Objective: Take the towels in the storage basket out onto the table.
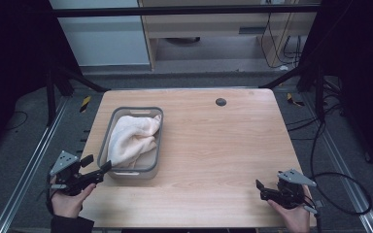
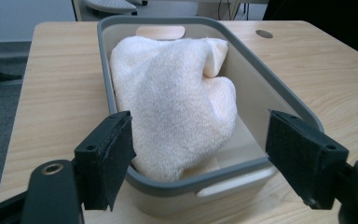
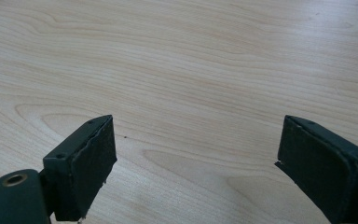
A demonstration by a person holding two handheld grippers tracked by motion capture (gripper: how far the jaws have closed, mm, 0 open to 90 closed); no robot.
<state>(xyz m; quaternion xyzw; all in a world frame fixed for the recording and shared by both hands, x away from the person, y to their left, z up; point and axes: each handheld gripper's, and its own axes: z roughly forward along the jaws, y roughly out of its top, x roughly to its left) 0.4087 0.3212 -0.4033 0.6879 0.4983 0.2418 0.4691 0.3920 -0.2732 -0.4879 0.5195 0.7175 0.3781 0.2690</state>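
Note:
A grey-rimmed plastic basket (image 1: pixel 156 141) sits on the left half of the wooden table, holding a crumpled cream towel (image 1: pixel 132 137). My left gripper (image 1: pixel 96 165) is open just in front of the basket's near left corner. In the left gripper view the basket's near rim (image 2: pixel 205 181) lies between the two open jaws, with the towel (image 2: pixel 177 102) heaped inside behind it. My right gripper (image 1: pixel 261 190) stands open near the table's front right edge, over bare wood. The right gripper view has its open gripper (image 3: pixel 196 161) above the tabletop with nothing between the pads.
A round dark cable hole (image 1: pixel 220 102) marks the table's far side. Black cables (image 1: pixel 340 189) trail on the floor to the right. Metal frame rails (image 1: pixel 34 160) run along the left. Bare wood (image 1: pixel 223 145) spans the middle and right of the table.

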